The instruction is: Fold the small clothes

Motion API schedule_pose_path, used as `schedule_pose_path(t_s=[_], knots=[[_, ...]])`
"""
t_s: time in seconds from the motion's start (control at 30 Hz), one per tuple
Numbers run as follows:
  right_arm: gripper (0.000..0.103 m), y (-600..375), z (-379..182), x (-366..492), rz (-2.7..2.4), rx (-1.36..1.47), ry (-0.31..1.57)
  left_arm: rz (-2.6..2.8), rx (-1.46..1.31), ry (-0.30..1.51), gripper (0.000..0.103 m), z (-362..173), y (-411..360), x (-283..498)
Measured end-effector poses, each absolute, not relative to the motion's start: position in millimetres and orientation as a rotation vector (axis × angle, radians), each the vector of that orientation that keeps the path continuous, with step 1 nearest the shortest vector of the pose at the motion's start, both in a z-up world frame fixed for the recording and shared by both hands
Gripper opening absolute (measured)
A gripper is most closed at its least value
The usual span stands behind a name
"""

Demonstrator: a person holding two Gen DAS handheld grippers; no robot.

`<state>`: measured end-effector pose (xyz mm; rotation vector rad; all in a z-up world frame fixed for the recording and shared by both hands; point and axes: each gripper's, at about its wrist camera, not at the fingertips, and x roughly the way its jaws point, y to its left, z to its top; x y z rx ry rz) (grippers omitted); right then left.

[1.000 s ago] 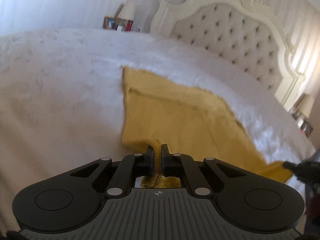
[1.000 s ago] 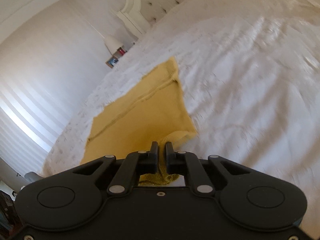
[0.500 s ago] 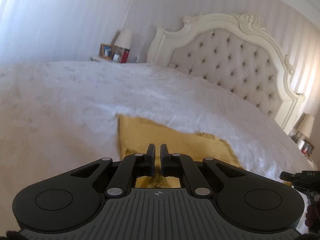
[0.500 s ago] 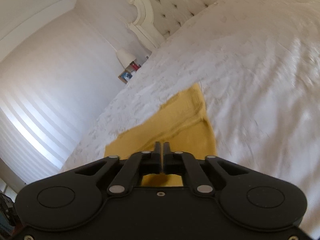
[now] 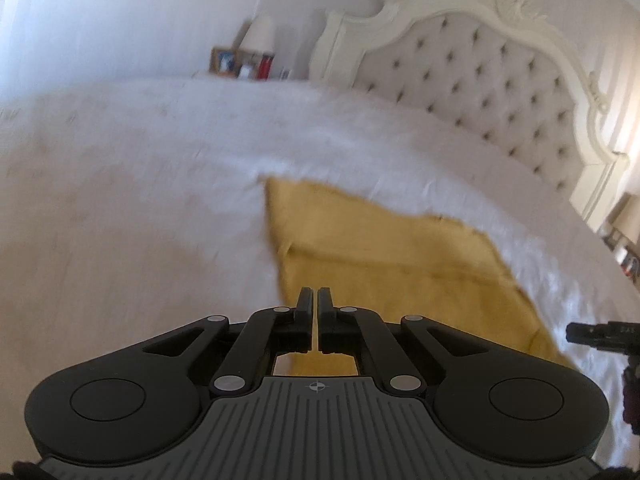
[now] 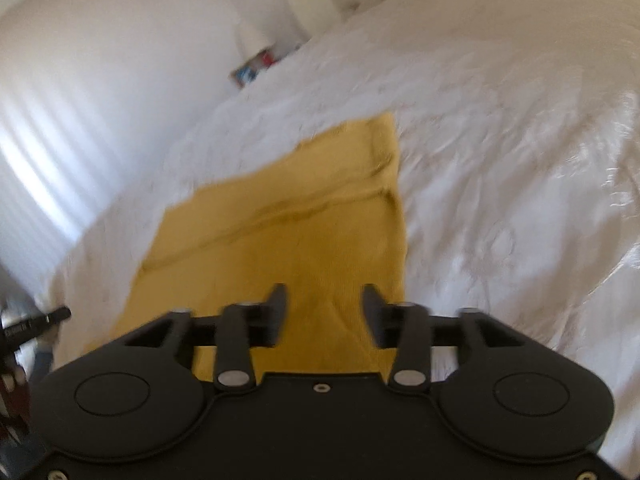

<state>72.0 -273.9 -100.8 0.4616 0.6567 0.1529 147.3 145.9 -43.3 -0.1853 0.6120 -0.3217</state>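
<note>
No readable text in either view.
The only mark is a small crosshair sign (image 5: 315, 387) on the grey ribbed plate of the left gripper (image 5: 314, 303), just behind its fingers; it carries no letters or numbers. Beside the headboard (image 5: 472, 80), the framed pictures (image 5: 234, 62) are too blurred to read, as is the faint print on the black bar (image 6: 28, 324) at the right view's left edge.

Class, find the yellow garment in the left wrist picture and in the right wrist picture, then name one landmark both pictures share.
Left wrist view: the yellow garment lies right of centre on the bed, beyond the fingers.
Right wrist view: it fills the centre, running up from the open fingers.
Shared landmark: the bedside lamp by the wall.
</note>
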Motion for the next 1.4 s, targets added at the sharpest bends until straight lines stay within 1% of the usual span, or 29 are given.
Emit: schedule_pose_path(t_s=[0.03, 0.07, 0.17, 0.23, 0.27, 0.3, 0.33, 0.4, 0.43, 0.53, 0.6, 0.63, 0.8, 0.87, 0.93, 1.03, 1.27, 1.4], knots=[[0.059, -270.2, -103.9, 74.7, 0.166, 0.430, 0.672, -0.311, -0.194, 0.630, 0.010, -48.3, 150.3, 144.0], [0.059, -266.0, -106.5, 77.2, 0.173, 0.395, 0.683, -0.301, -0.207, 0.645, 0.012, -51.7, 154.6, 141.8], [0.059, -255.7, -113.4, 86.6, 0.190, 0.290, 0.718, -0.267, -0.240, 0.676, 0.023, -58.0, 167.2, 135.5], [0.057, -251.3, -116.3, 90.7, 0.223, 0.263, 0.724, -0.254, -0.243, 0.683, 0.023, -59.0, 173.9, 132.3], [0.041, -250.0, -116.0, 91.2, 0.237, 0.255, 0.724, -0.248, -0.240, 0.685, 0.023, -58.8, 175.3, 132.1], [0.021, -247.5, -114.6, 91.0, 0.251, 0.244, 0.723, -0.243, -0.237, 0.686, 0.024, -58.4, 177.4, 132.0], [0.009, -245.1, -113.0, 91.7, 0.261, 0.231, 0.723, -0.241, -0.235, 0.686, 0.025, -58.0, 179.6, 132.6], [0.009, -243.4, -105.3, 91.9, 0.306, 0.253, 0.702, -0.247, -0.233, 0.687, 0.030, -58.0, 180.9, 135.4], [0.009, -244.3, -99.8, 93.4, 0.299, 0.258, 0.674, -0.253, -0.228, 0.689, 0.032, -57.9, 179.7, 137.5], [0.009, -273.5, -85.7, 107.0, 0.119, 0.344, 0.596, -0.275, -0.202, 0.683, 0.036, -56.5, 174.7, 143.0], [0.009, -296.5, -87.1, 116.1, 0.006, 0.400, 0.584, -0.293, -0.187, 0.675, 0.045, -55.9, 171.3, 145.3], [0.009, -303.3, -89.2, 119.6, -0.022, 0.405, 0.591, -0.302, -0.180, 0.672, 0.047, -55.6, 169.6, 146.0], [0.009, -299.7, -102.7, 122.3, 0.008, 0.395, 0.634, -0.370, -0.139, 0.693, 0.051, -62.3, 158.2, 150.8], [0.009, -296.8, -108.7, 121.5, 0.022, 0.397, 0.641, -0.389, -0.124, 0.711, 0.051, -64.4, 152.4, 158.3], [0.009, -297.4, -113.7, 120.4, 0.021, 0.413, 0.645, -0.401, -0.119, 0.702, 0.051, -61.9, 147.5, 167.5], [0.010, -301.4, -117.2, 119.5, 0.021, 0.431, 0.647, -0.415, -0.105, 0.678, 0.055, -57.4, 139.1, 184.5], [0.010, -303.4, -117.5, 117.8, 0.031, 0.428, 0.643, -0.438, -0.046, 0.728, 0.055, -72.8, 115.2, 221.1], [0.010, -303.2, -118.8, 119.0, 0.031, 0.429, 0.645, -0.415, -0.013, 0.738, 0.054, -82.8, 110.0, 226.7]])
